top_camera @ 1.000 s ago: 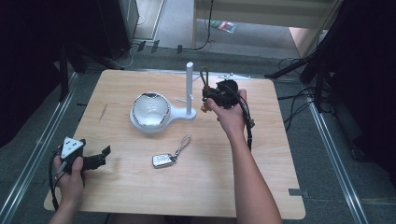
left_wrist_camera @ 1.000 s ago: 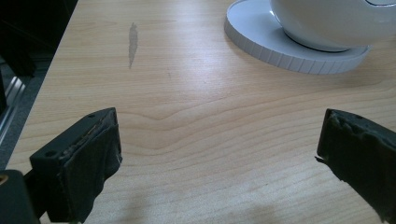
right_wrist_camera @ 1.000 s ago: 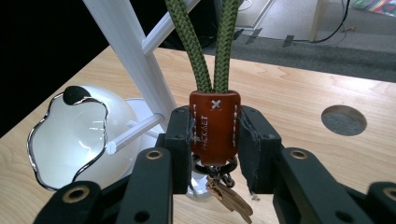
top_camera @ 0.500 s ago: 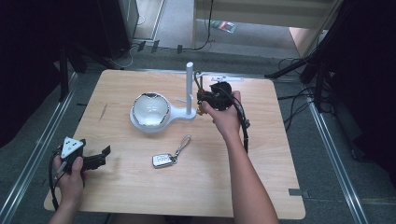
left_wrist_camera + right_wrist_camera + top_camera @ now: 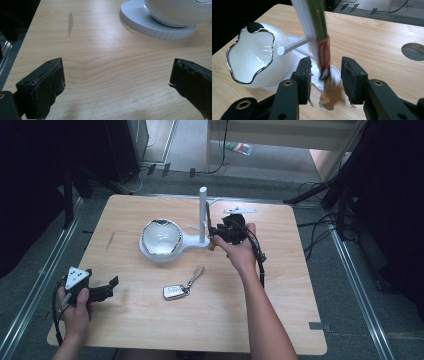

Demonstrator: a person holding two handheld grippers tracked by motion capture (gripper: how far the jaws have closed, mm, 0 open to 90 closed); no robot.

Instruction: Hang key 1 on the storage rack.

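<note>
The light wooden desk (image 5: 280, 300) carried a white stand with a glossy bowl-shaped dish and an upright post (image 5: 202, 215). The right gripper (image 5: 325, 75) sat at the post's foot, jaws part open around a thin green-and-orange stick (image 5: 322, 37), not clamping it. The left gripper (image 5: 117, 82) rested wide open and empty near the desk's corner. A silver key fob with a strap (image 5: 176, 291) lay between them.

The right hand-held gripper (image 5: 216, 236) has moved left and down in the frame, from beside the top of the white post (image 5: 202, 215) to its foot, where its parted jaws now flank a green-and-orange strip (image 5: 322, 37).
</note>
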